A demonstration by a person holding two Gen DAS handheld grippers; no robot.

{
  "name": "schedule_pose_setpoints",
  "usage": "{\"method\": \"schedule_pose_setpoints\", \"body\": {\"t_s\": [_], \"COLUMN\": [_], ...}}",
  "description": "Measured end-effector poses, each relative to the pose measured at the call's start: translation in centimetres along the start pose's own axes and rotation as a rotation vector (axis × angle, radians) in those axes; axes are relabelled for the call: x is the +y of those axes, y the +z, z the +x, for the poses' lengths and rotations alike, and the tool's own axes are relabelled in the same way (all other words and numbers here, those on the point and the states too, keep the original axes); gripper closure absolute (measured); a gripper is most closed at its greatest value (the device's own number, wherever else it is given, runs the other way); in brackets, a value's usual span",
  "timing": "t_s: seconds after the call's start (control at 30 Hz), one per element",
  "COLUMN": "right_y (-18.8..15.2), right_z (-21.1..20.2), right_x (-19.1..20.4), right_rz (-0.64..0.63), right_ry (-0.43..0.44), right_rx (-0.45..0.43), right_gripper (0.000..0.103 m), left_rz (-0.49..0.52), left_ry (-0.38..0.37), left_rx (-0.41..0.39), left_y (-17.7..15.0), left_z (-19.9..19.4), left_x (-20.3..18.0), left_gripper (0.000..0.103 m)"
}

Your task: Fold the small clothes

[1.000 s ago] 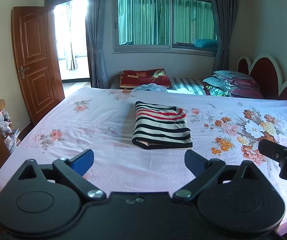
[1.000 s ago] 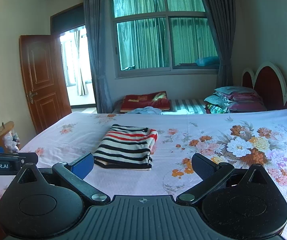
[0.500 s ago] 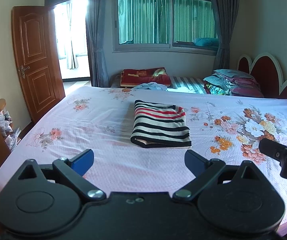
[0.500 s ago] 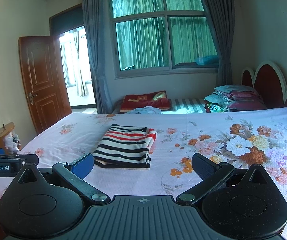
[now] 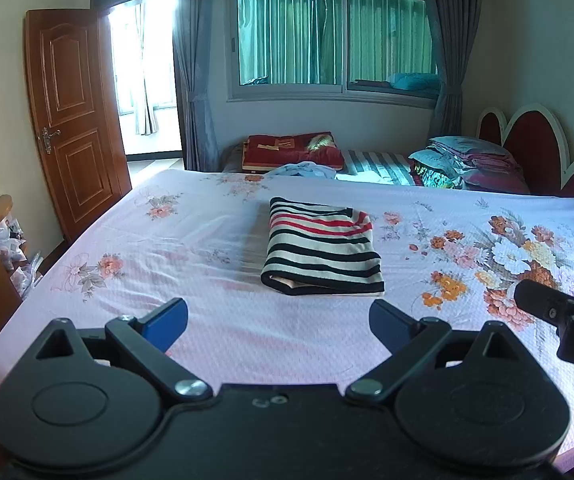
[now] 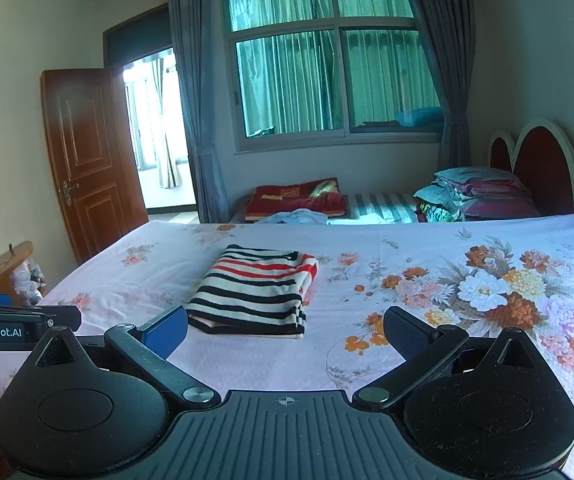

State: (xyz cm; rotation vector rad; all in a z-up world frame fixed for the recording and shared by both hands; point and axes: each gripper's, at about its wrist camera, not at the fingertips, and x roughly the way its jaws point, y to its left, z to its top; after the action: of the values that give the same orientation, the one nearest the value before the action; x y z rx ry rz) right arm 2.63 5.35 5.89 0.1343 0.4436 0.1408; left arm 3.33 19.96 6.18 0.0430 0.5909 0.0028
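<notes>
A striped knit garment [image 5: 323, 250] lies folded into a compact rectangle on the floral bedsheet [image 5: 207, 320], roughly in the middle of the bed and well clear of its edges, with black, white and red bands running across it and a peach-coloured lining showing at the near fold. Its edges look squared and stacked, so the folding of this piece appears finished. The left gripper [image 5: 279, 318] hangs above the near part of the bed with its blue-padded fingers [image 5: 165, 322] spread wide and nothing between them; the garment sits beyond the fingertips, not touching them. The right gripper [image 6: 285, 326] is held the same way, jaws parted and empty, with the garment just past its left finger from that view. Both tools sit back at the near side of the bed, which reads as a resting pose: released, off the cloth, so the fold is not disturbed. Each gripper's body shows at the edge of the other's view, so the two are side by side. Beyond the far edge of the bed a crumpled light blue cloth [image 6: 297, 216] lies near a red blanket [image 6: 295, 198]; it may be another piece to fold, though that is a guess.
</notes>
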Motion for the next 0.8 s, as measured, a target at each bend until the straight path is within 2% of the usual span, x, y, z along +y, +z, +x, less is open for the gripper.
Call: {"method": "schedule_pose_setpoints", "body": {"t_s": [0.8], "right_y": [0.3], "right_z": [1.1], "right_x": [-0.6], "right_rz": [0.010], "right_ry": [0.008], "right_rx": [0.011], "right_gripper": [0.000], "left_rz": [-0.005], "left_ry": [-0.005], "left_rx": [0.020], "left_y": [0.3], "left_z": [1.0], "left_x": [-0.3], "left_gripper": [0.006]}}
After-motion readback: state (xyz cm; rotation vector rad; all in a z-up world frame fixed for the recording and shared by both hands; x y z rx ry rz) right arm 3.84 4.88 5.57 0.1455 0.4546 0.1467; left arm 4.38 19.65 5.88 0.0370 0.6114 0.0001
